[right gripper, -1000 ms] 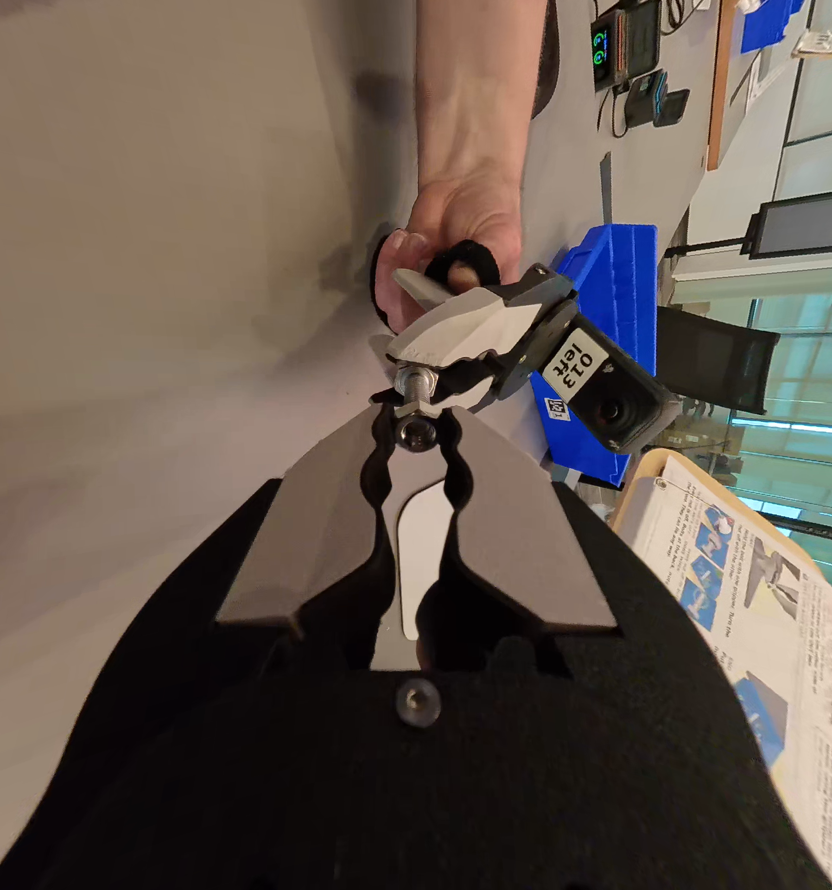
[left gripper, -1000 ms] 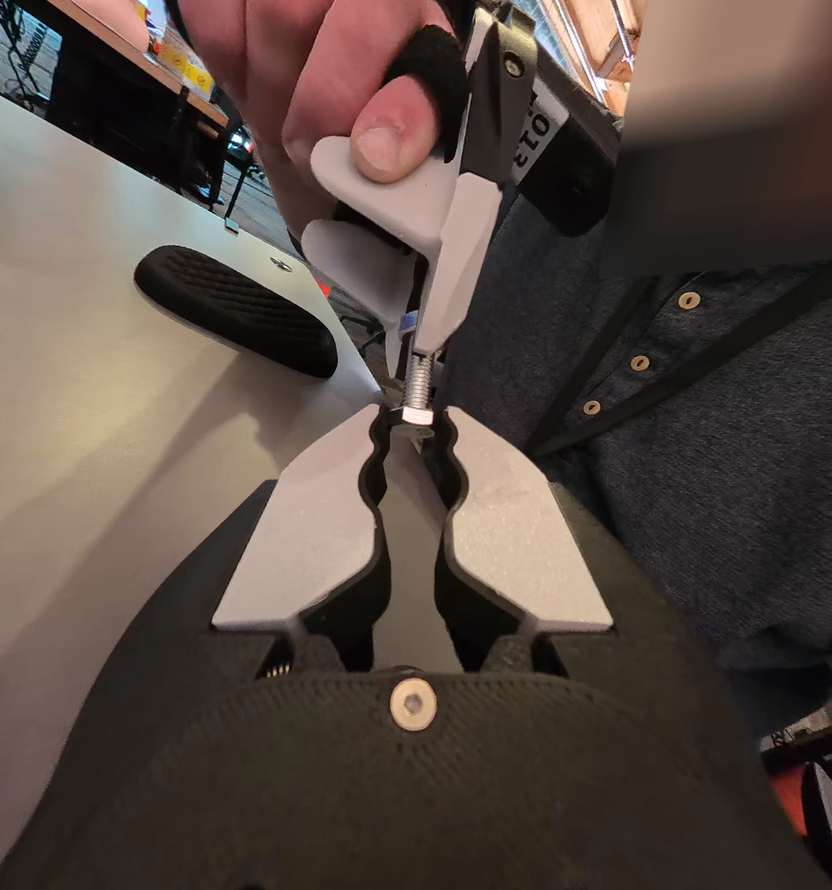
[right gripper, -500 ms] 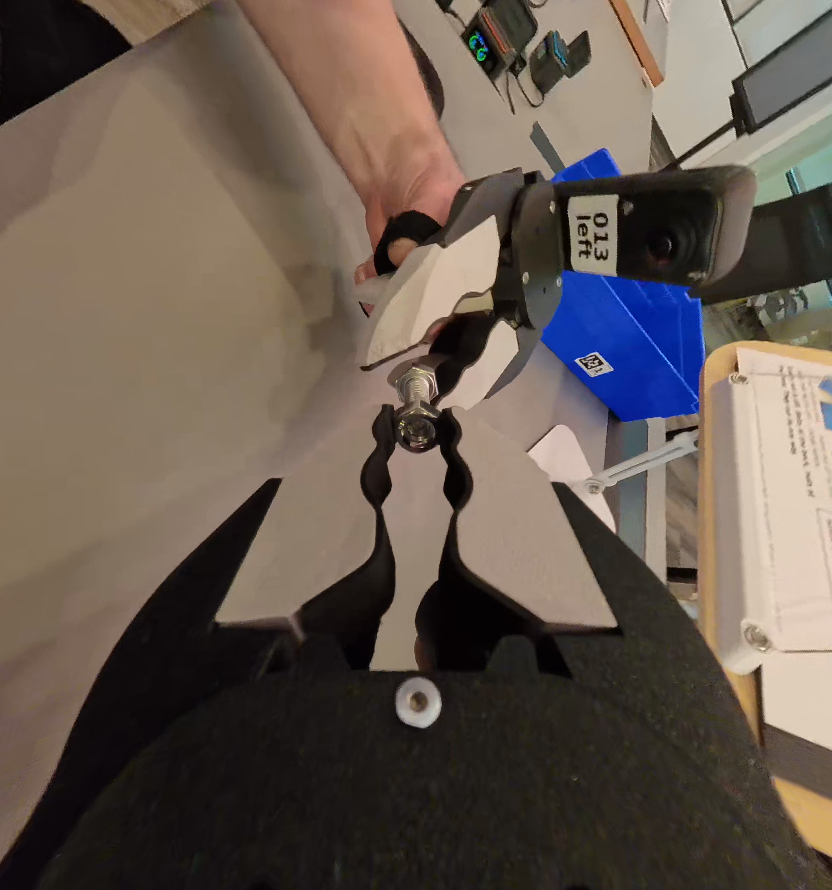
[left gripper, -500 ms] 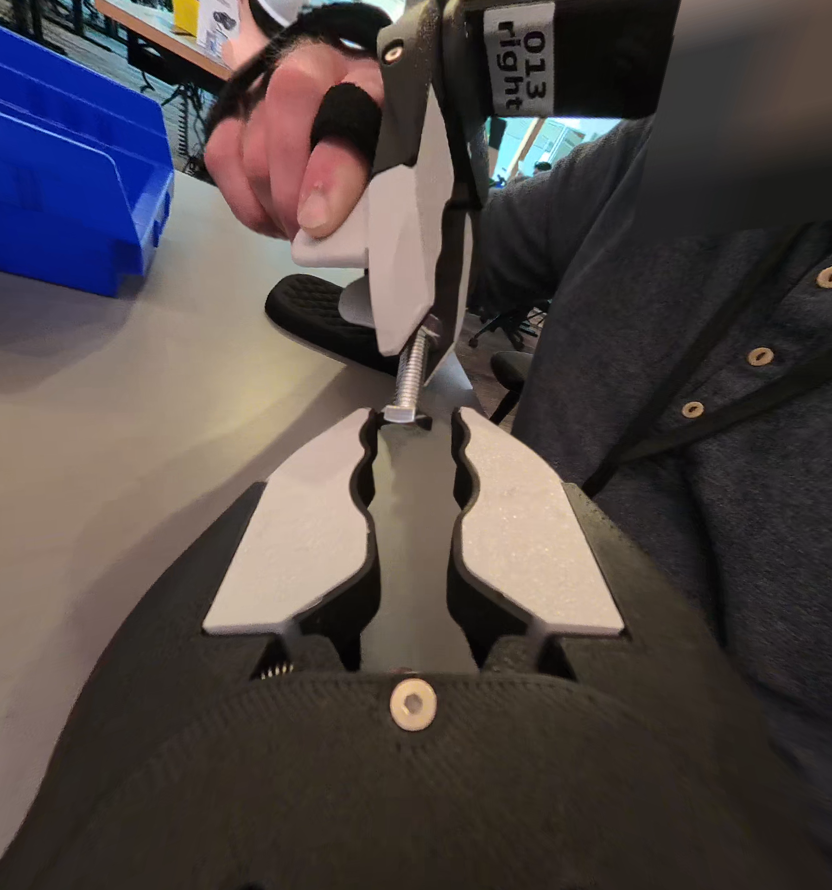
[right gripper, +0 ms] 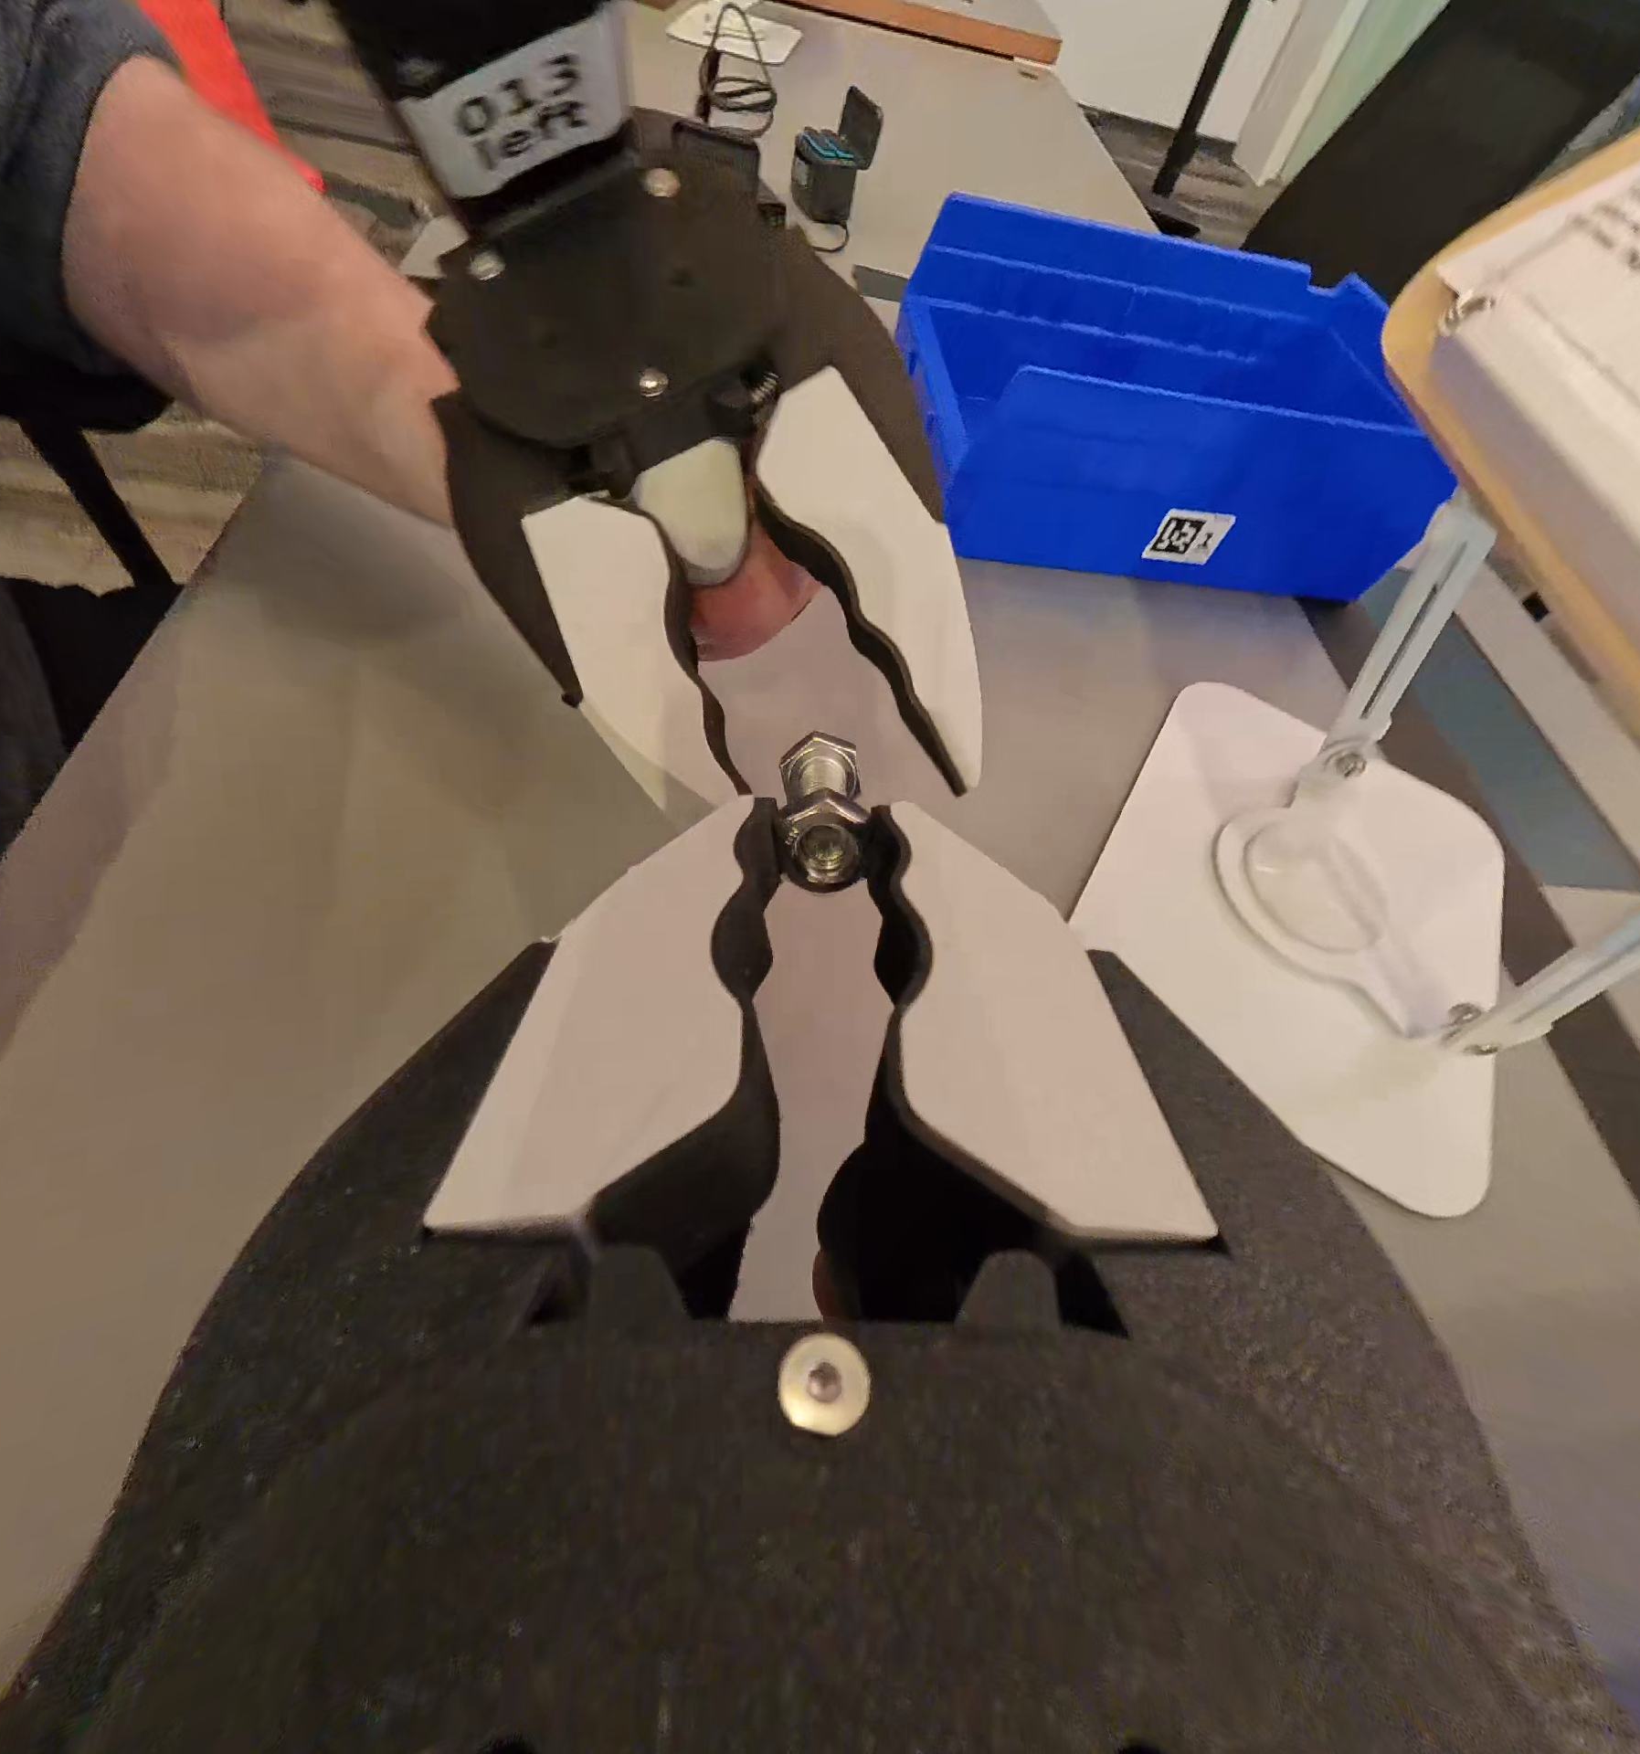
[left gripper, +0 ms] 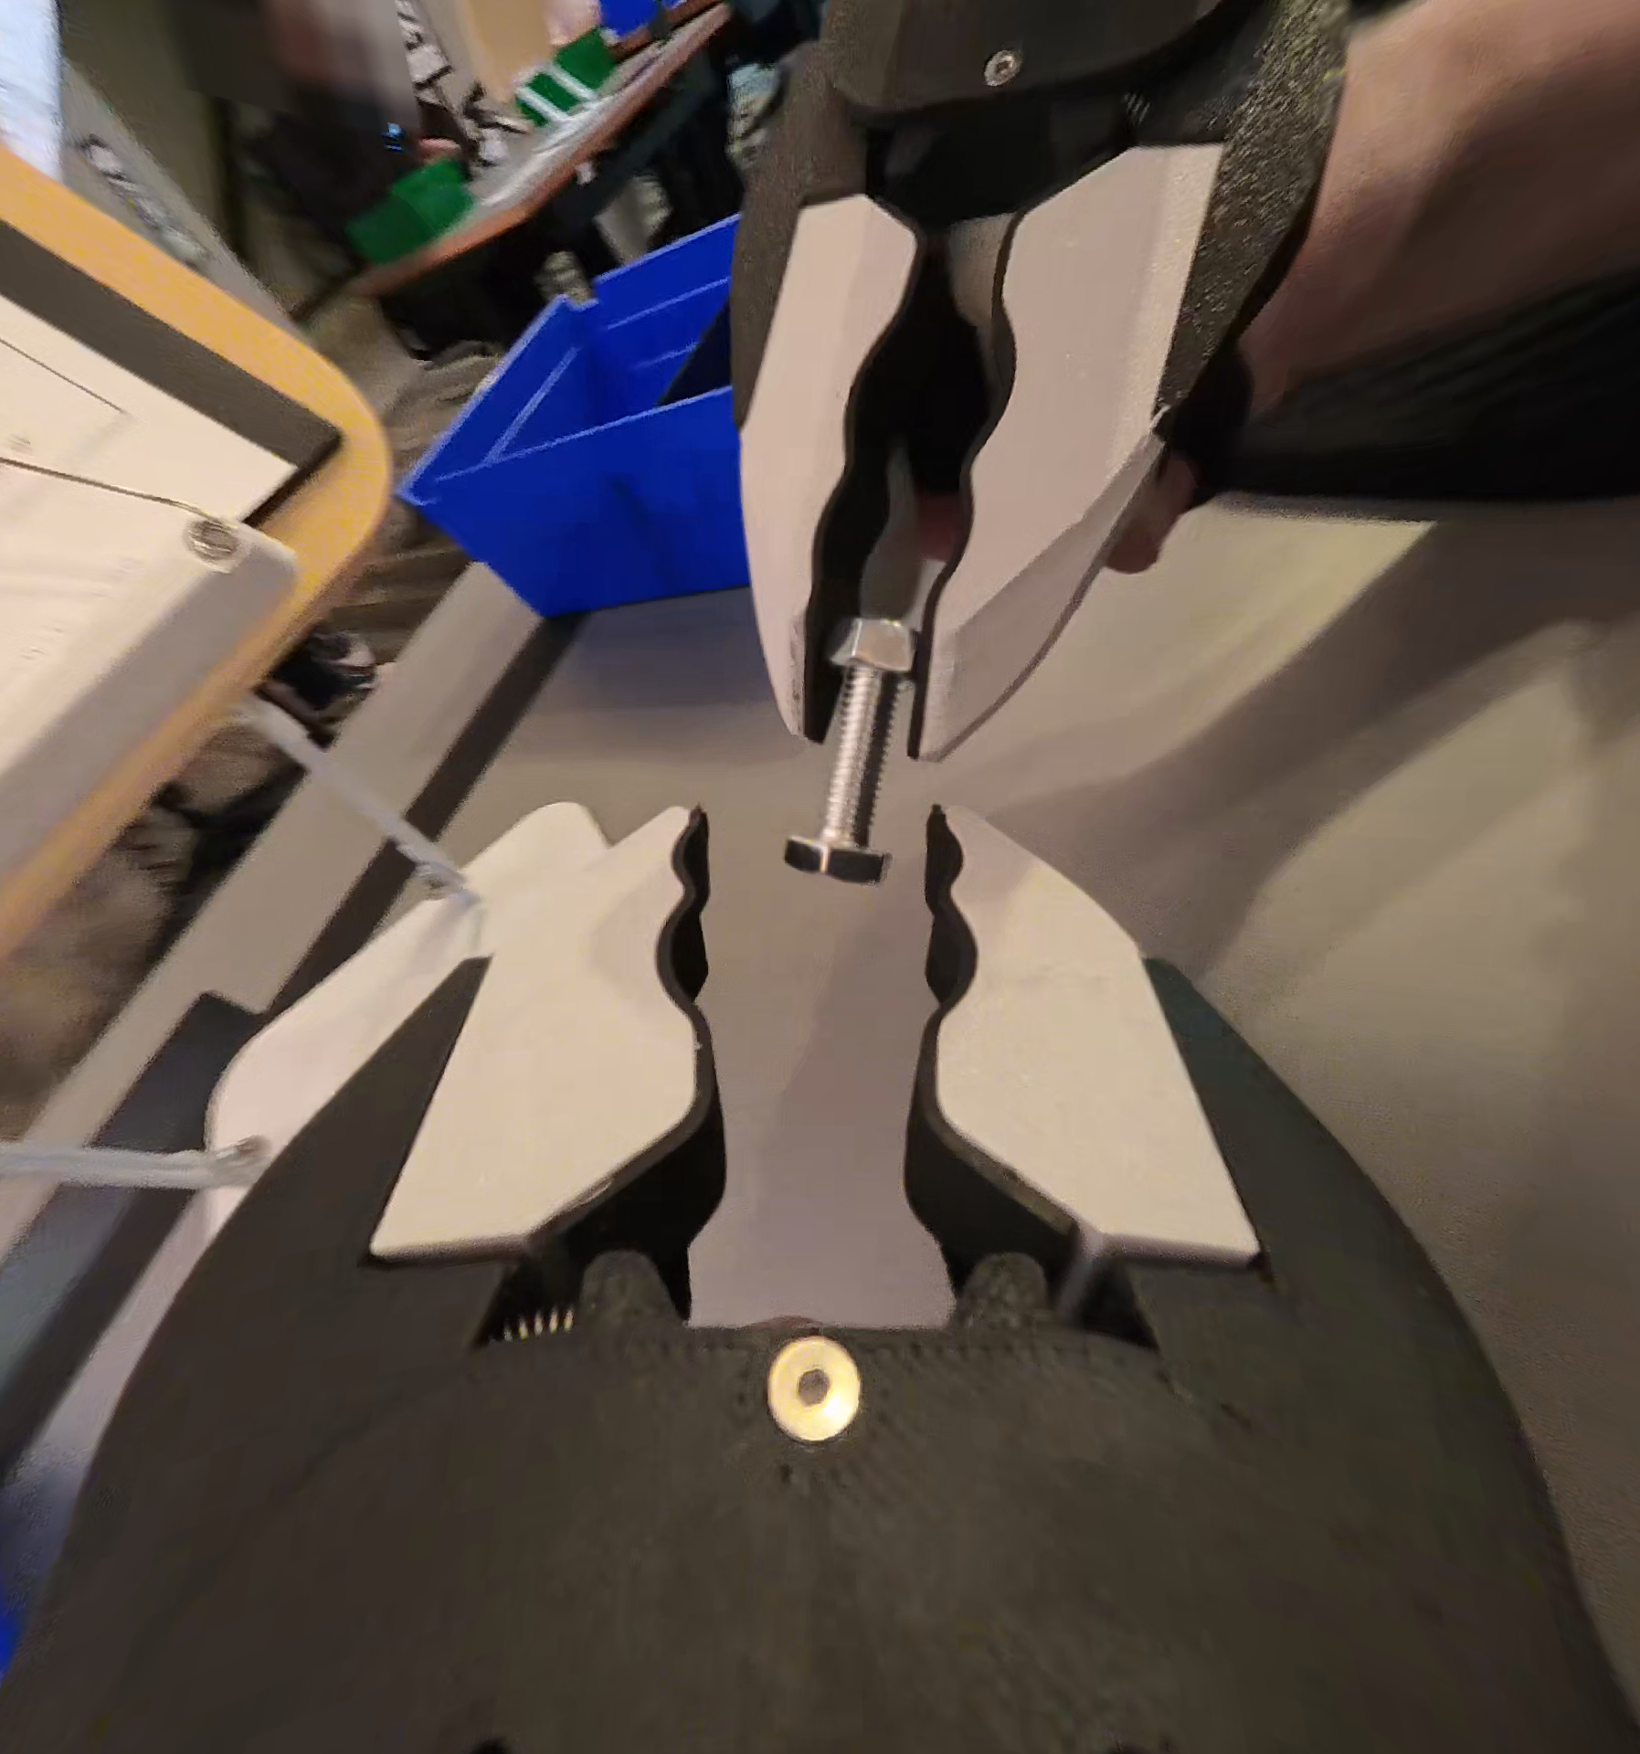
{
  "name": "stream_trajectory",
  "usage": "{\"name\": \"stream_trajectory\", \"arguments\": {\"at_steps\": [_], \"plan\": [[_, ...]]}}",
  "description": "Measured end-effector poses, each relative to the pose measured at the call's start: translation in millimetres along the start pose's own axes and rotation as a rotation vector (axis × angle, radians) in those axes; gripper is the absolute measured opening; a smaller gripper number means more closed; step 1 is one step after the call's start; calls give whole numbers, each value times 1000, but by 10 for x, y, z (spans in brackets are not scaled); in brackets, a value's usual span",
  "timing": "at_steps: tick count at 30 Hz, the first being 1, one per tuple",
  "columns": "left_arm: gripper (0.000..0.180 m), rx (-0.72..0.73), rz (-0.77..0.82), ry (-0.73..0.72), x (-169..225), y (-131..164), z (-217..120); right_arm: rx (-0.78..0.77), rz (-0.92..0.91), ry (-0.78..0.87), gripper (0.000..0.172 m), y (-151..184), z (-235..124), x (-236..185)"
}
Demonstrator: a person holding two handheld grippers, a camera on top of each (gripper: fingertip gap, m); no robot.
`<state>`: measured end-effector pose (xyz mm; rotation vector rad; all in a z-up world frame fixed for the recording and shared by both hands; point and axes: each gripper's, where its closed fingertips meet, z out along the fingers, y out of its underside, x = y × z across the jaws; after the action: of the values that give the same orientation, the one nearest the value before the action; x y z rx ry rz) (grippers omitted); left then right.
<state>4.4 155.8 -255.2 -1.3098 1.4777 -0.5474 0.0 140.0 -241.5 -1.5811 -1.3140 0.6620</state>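
The right hand-held gripper is closed on a steel nut threaded onto a bolt; both black pads press the nut's flats, so the bolt hangs from it, shank out, head toward the opposite tool. The left hand-held gripper stands open. Its fingertips flank the bolt head with clear space on either side, touching nothing. The two tools face each other nose to nose above the table, which puts the bolt on the line between them. Gripping by the nut rather than the shank leaves the head end free, and the open left fingers sit level with it, a placement that reads as positioning about the head, not a hold.

A bare forearm and a thumb show behind the left tool; a strapped wrist shows behind the right.

The table is smooth, matte grey. A blue bin, divided inside and bearing a small square marker, stands near its far edge. Beside it a white base plate carries a jointed white stand supporting a wood-rimmed board with printed sheets. Beyond are further tables, small black devices with cables, and green bins, blurred.
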Motion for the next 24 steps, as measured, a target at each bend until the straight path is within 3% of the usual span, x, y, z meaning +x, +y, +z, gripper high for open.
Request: {"name": "stream_trajectory", "arguments": {"at_steps": [4, 10, 13, 18, 20, 24], "plan": [[30, -78, 138, -103, -20, 81, 29, 12, 96, 2, 18, 33, 46, -4], [20, -139, 167, -75, 37, 118, 38, 4, 99, 1, 18, 62, 52, -27], [20, -157, -10, 129, 172, 137, 26, -27, -62, -10, 18, 64, 48, -76], [20, -61, -508, 676, 521, -12, -151, -153, -631, -17, 18, 18, -22, -192], [20, 35, -653, 830, 559, -84, -235, -214, -841, -11, 18, -23, -58, -219], [20, 49, -689, 834, 537, 30, -179, -179, -763, -43, 18, -133, -73, -263]]}}
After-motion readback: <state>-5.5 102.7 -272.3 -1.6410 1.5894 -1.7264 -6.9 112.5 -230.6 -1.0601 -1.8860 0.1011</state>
